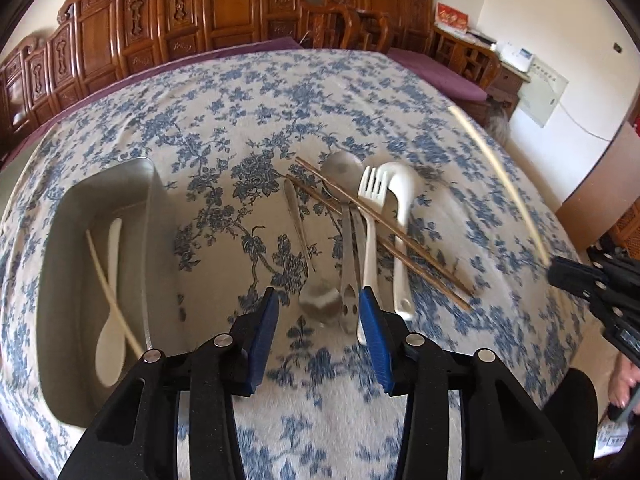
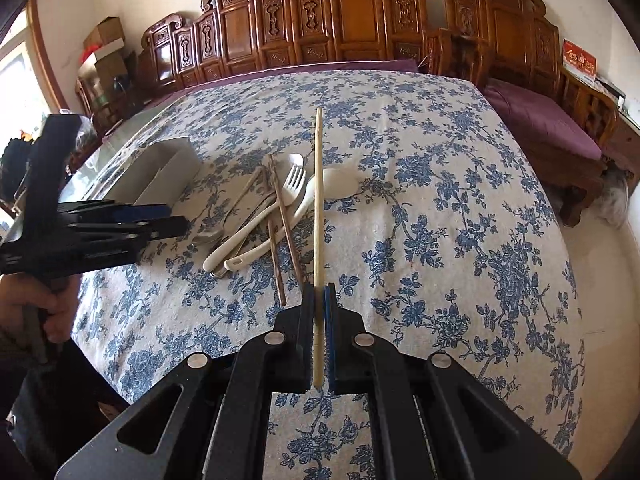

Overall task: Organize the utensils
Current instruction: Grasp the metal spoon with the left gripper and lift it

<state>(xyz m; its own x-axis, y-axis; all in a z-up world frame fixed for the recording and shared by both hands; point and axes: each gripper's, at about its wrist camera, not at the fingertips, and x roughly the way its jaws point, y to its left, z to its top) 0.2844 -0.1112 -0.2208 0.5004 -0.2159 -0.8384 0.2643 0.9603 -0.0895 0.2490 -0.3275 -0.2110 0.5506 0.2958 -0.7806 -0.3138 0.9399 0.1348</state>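
**Right claw carrying pale chopstick; tray at nine o'clock awaits it**

Nearest the right wrist camera, the right claw [image 2: 319,292] is pinched fully together on a pale, slender bamboo chopstick [image 2: 318,208], which runs out straight ahead towards twelve o'clock, its tip raised above the table. The left claw [image 1: 319,300] stands wide apart with nothing between its blue pads, hovering just short of the utensil pile.

That pile lies beyond on the blue-and-white floral tablecloth [image 1: 248,120]: a white plastic fork [image 1: 370,216], a white long-handled plastic spoon [image 1: 400,216], a pair of dark brown wooden chopsticks [image 1: 384,236] and several metal spoons [image 1: 316,300], crossed over one another.

At nine o'clock in the left view sits the rectangular grey metal tray [image 1: 154,184], already holding a matching pale chopstick [image 1: 114,296] and a cream spoon [image 1: 110,344].

Judgement: the step in hand is delivery of the held chopstick to the tray. It should be swung lengthwise with the tray, lowered beside its mate, then released, keeping the tip clear of the left claw.

A red placard [image 2: 579,62] at two o'clock carries gold characters; they are too small to read.
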